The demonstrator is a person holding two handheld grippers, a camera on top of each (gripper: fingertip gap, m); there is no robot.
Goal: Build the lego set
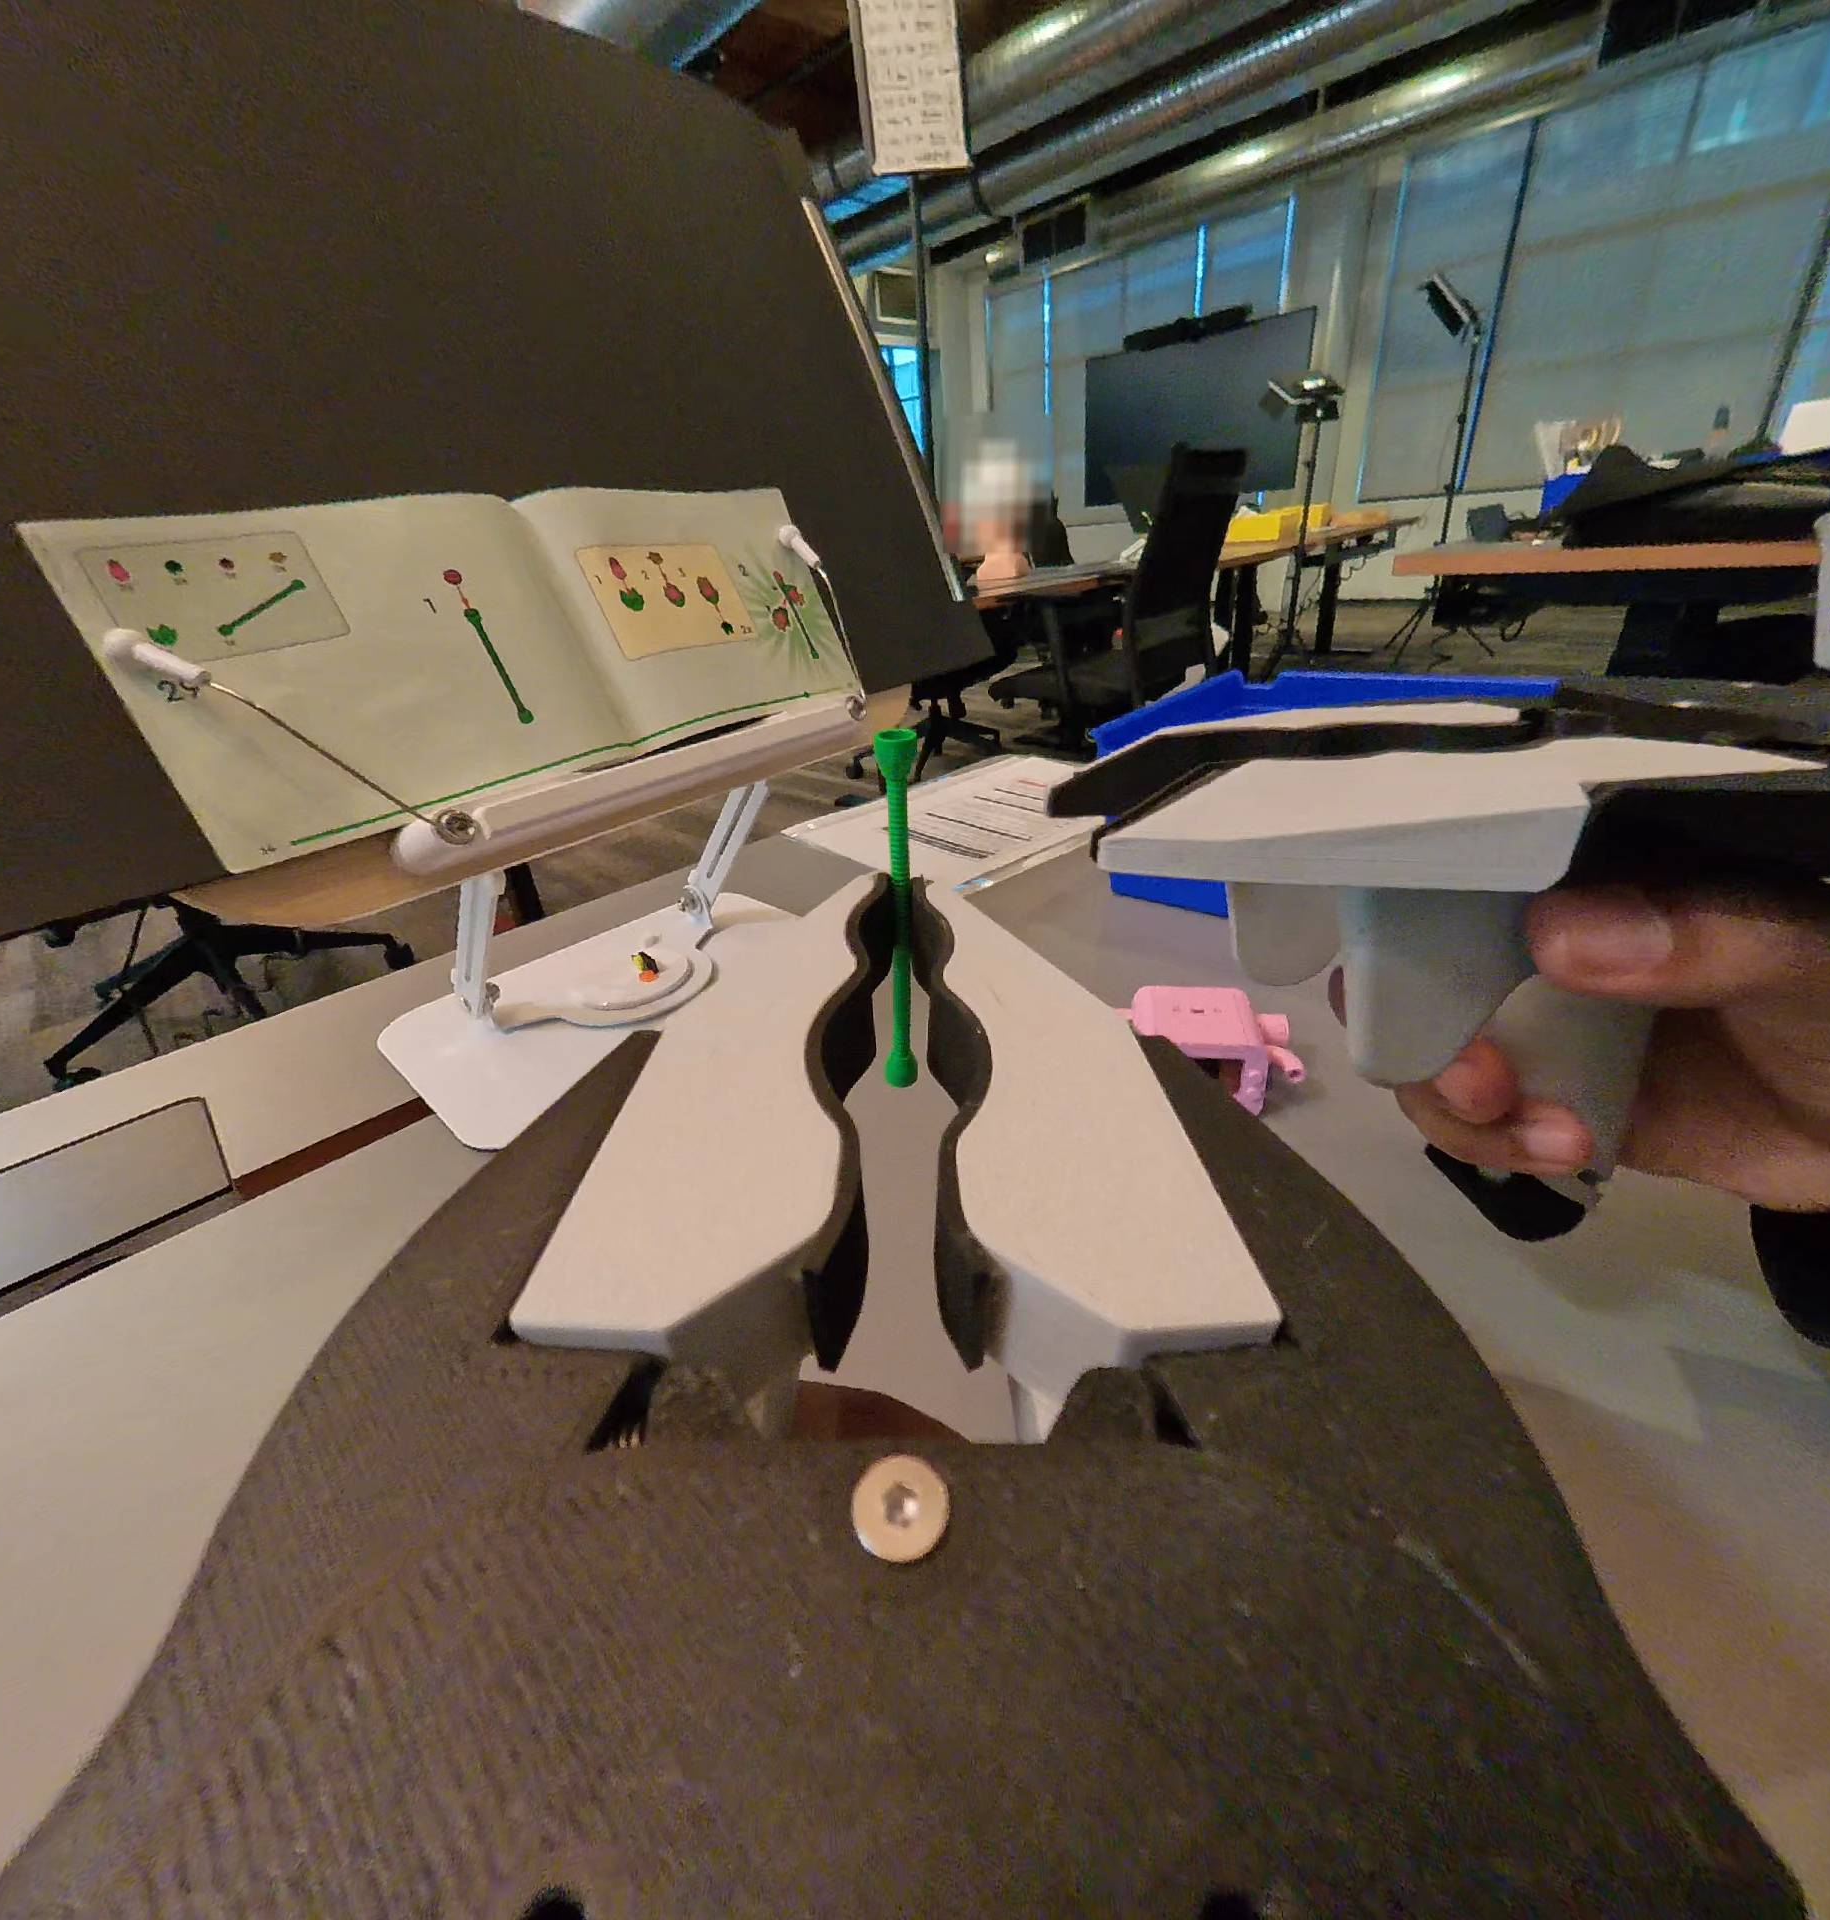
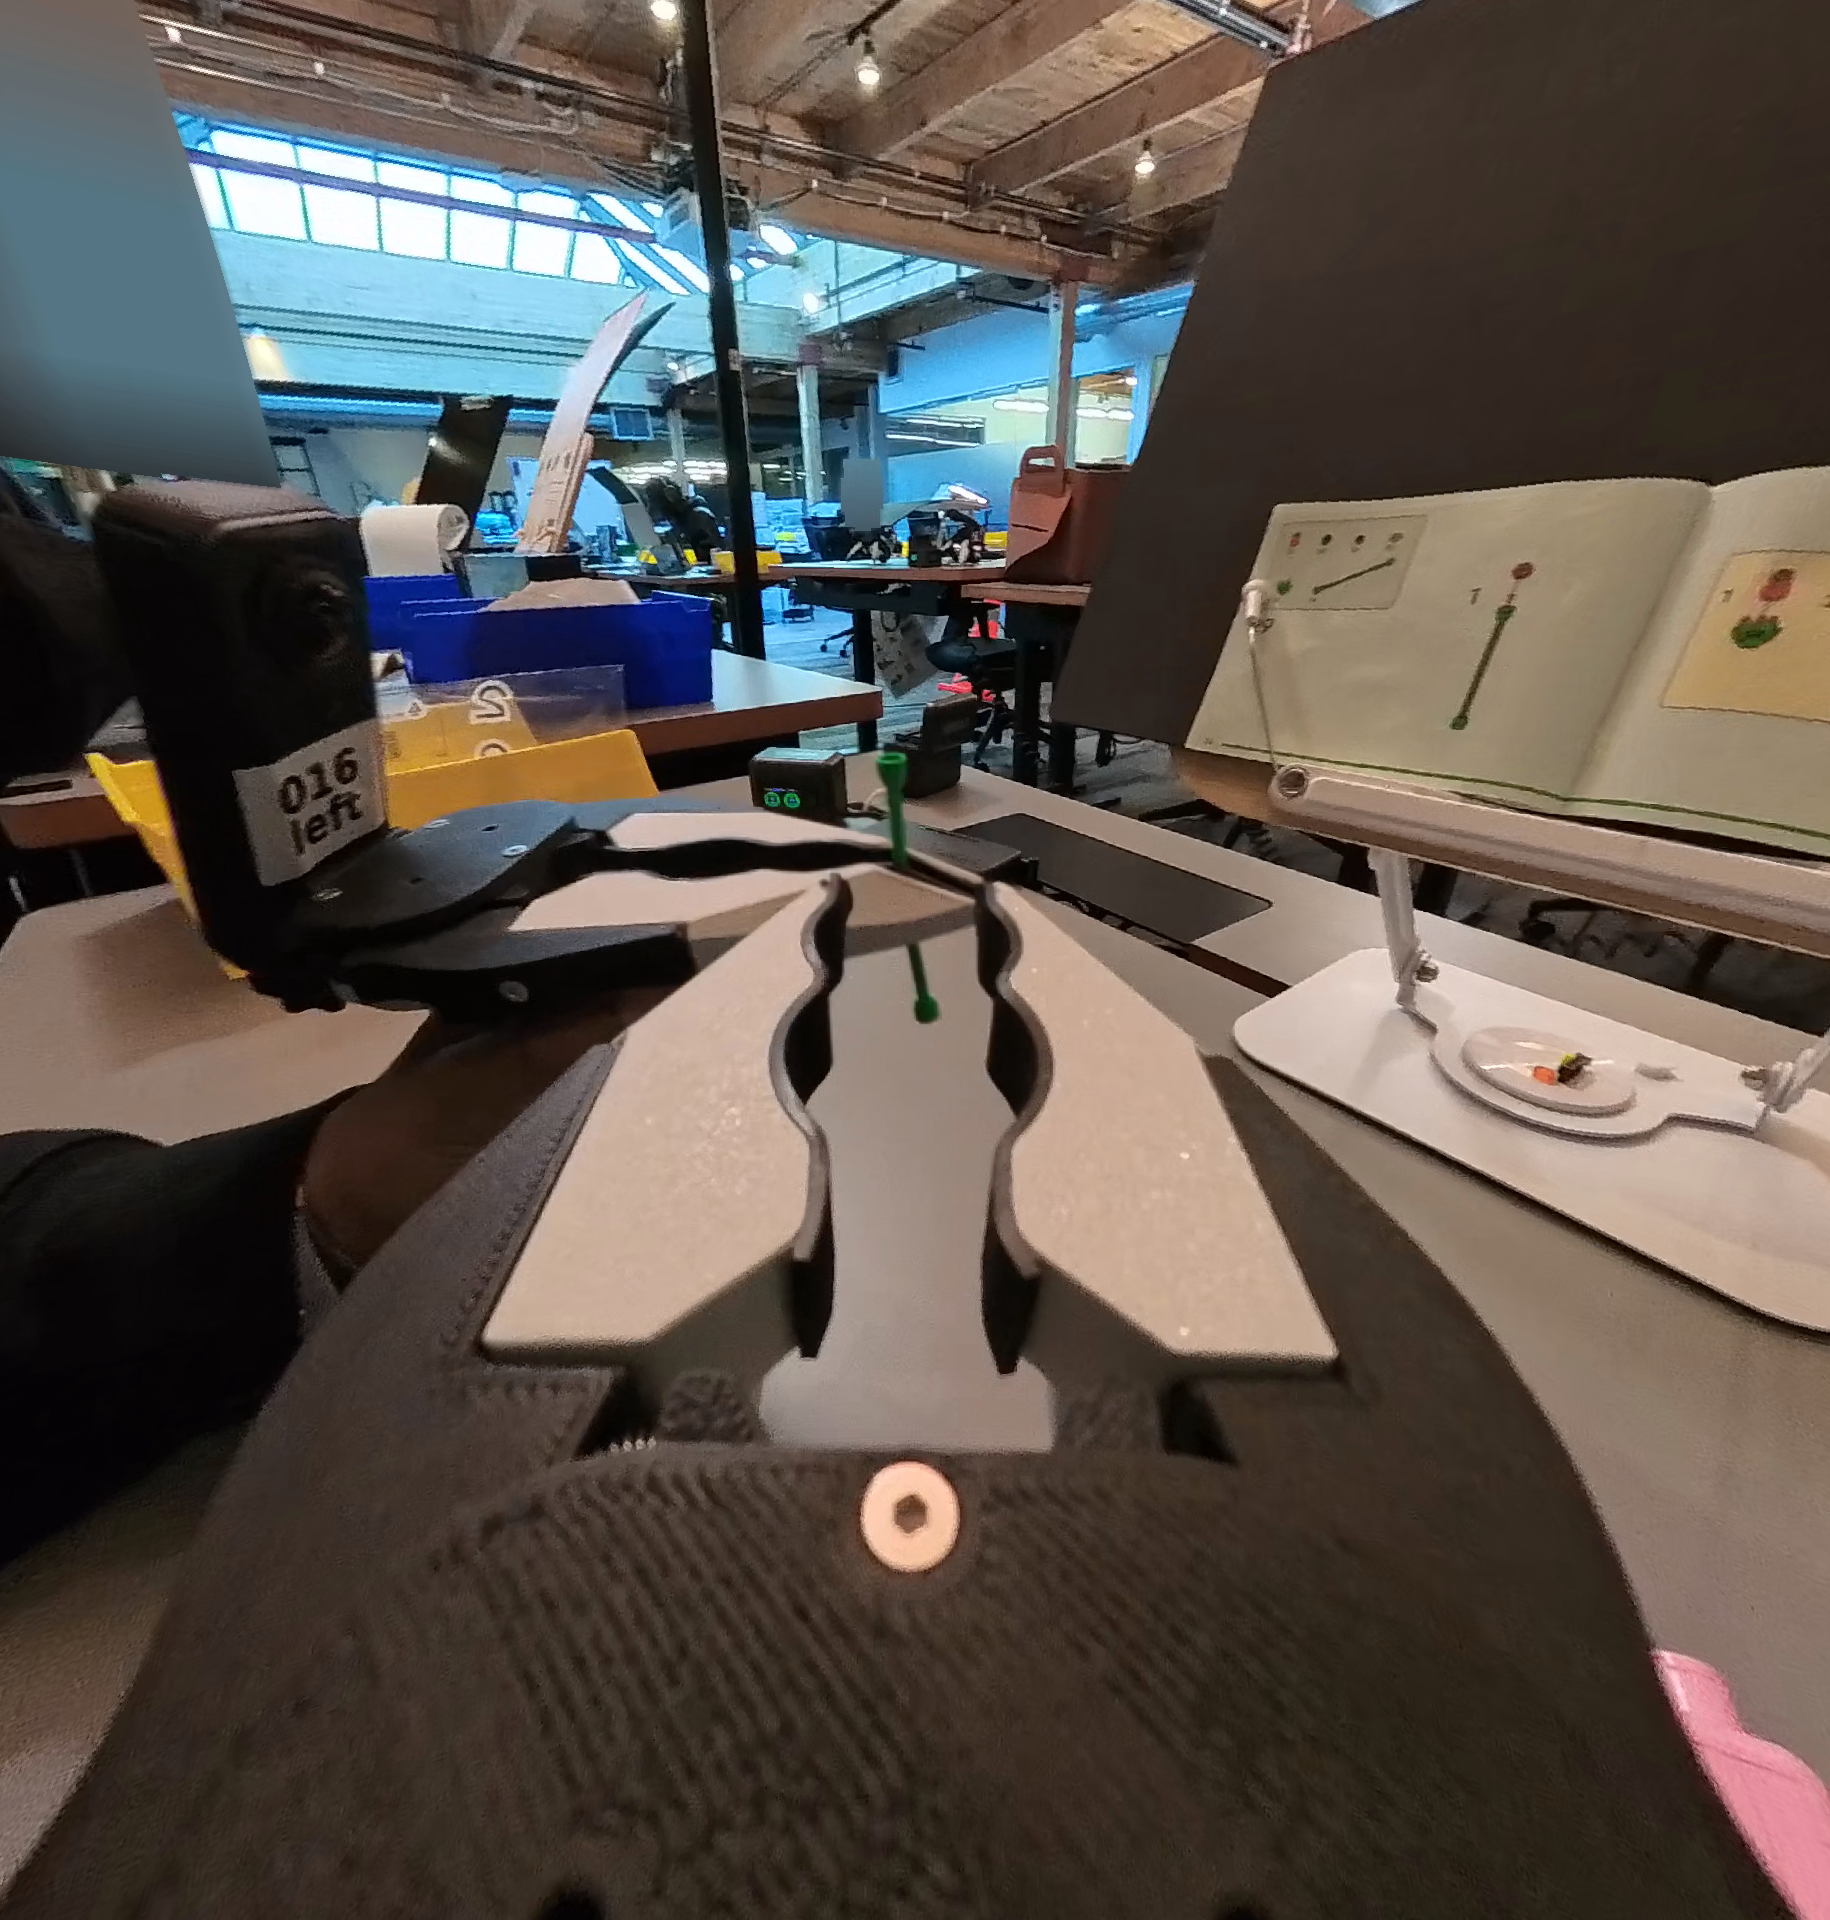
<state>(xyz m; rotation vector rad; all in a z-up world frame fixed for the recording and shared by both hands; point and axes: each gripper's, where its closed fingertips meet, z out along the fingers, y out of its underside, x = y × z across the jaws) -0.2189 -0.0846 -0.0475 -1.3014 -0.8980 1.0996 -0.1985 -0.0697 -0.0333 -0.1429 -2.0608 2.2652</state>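
In the left wrist view my left gripper [image 1: 898, 894] is shut on a thin green Lego stem [image 1: 897, 831] and holds it upright above the table, cup end on top. In the right wrist view the stem [image 2: 893, 805] stands in the left gripper [image 2: 906, 857], and its lower end hangs between my right gripper's fingers. My right gripper [image 2: 909, 891] is open and empty, its tips just under the left gripper's tips. It also shows in the left wrist view [image 1: 1082, 826], coming in from the right, held by a hand.
An open instruction booklet [image 1: 423, 644] rests on a white stand [image 1: 537, 1049] at the back left. A small orange and black piece [image 1: 643, 968] lies on the stand's base [image 2: 1513, 1195]. A pink tool [image 1: 1212, 1029] lies on the table. A blue bin [image 1: 1306, 696] stands behind. Less than 4 cm separates the two grippers' tips.
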